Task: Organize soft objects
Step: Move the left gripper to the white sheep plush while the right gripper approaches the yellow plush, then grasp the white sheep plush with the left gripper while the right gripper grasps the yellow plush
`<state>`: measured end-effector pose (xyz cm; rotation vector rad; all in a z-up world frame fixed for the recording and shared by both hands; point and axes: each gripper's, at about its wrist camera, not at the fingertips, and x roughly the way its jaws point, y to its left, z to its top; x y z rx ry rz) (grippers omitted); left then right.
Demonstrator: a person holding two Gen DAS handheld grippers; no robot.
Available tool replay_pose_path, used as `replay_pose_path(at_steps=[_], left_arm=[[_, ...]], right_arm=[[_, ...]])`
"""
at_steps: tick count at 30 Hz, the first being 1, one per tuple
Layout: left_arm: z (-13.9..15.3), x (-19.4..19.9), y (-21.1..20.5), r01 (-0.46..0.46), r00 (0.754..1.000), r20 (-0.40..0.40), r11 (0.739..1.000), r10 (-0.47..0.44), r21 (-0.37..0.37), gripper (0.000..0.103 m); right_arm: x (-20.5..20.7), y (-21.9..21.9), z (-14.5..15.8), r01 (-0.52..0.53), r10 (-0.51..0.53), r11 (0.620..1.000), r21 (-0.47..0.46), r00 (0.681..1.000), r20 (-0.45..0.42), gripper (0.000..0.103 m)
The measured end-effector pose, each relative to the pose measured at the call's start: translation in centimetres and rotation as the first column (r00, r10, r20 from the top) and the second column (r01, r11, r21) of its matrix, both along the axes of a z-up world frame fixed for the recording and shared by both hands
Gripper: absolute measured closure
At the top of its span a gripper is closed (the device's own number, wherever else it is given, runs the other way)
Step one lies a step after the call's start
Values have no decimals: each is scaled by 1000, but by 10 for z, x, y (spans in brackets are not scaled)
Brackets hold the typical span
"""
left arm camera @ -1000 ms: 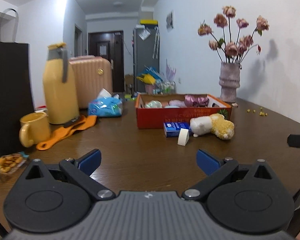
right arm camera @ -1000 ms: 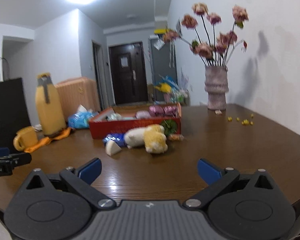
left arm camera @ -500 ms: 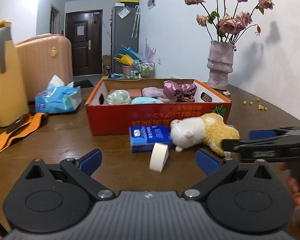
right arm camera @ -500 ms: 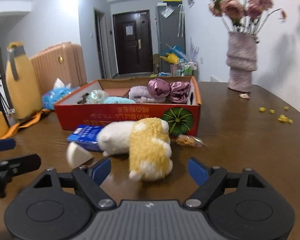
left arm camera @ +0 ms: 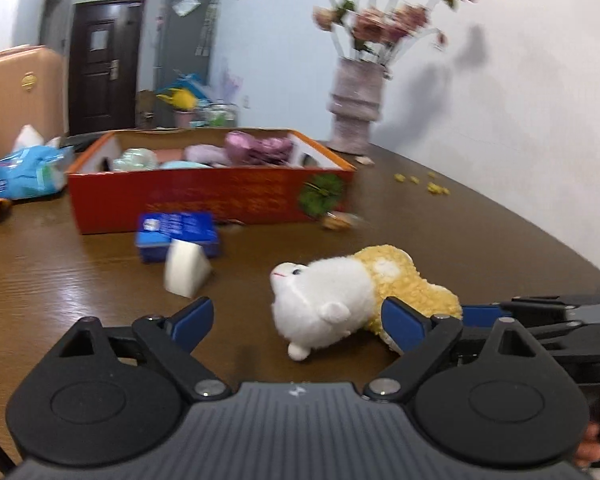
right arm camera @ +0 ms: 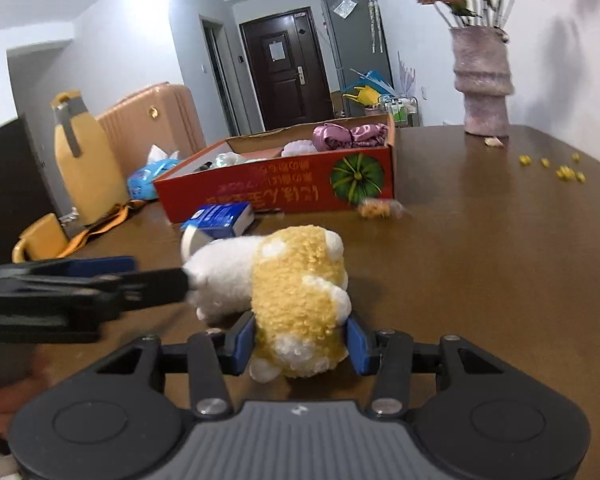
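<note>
A white and yellow plush toy [left arm camera: 340, 296] lies on the brown table [left arm camera: 480, 240] in front of a red cardboard box [left arm camera: 204, 196] that holds soft cloth items. My right gripper [right arm camera: 300, 344] is shut on the toy's yellow rear end [right arm camera: 300, 300]. My left gripper [left arm camera: 296, 320] is open, its blue fingers either side of the toy's white head. In the right wrist view the left gripper [right arm camera: 140, 276] reaches in from the left to the white head. In the left wrist view the right gripper [left arm camera: 520, 312] comes in from the right.
A blue packet [left arm camera: 176, 232] and a white wedge sponge [left arm camera: 186, 266] lie left of the toy. A wrapped snack [right arm camera: 380, 209] lies by the box corner. A vase of flowers [right arm camera: 482, 84] stands at the back right. A yellow jug [right arm camera: 86, 168], mug and tissue pack stand left.
Both grippers moved forward to the plush toy. The right gripper closed on its yellow end; the left gripper came around its white head, still open. The toy has shifted away from the box.
</note>
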<state>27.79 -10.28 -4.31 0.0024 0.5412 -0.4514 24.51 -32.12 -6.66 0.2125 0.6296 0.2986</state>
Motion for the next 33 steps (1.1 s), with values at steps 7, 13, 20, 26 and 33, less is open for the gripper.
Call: replay_pose_path(at_steps=[7,13,20,26,33], left_arm=[[0,-16,-5,115,993,-3,992,-115,-51,28],[-4,-13,5,114,990,-66,985,-123,-130,64],[8,15,8,82,982,-154,979,-112,-187,93],[-8,48,20,15,975,-212,974,-64,-225,90],[-12,58,40,-121,980,-174,982,95,-144,73]], right_arm=[[-19,-28,29,-40,38,992,119,999,26,61],[-18,-24,30,-55,52,988,141,998,25,62],[-1,-24,49,-97,84,971,217,994,71,66],[43,-3,48,-64,46,979,193,994,97,82],[94,34,27,-34,19,992,118,992,126,74]])
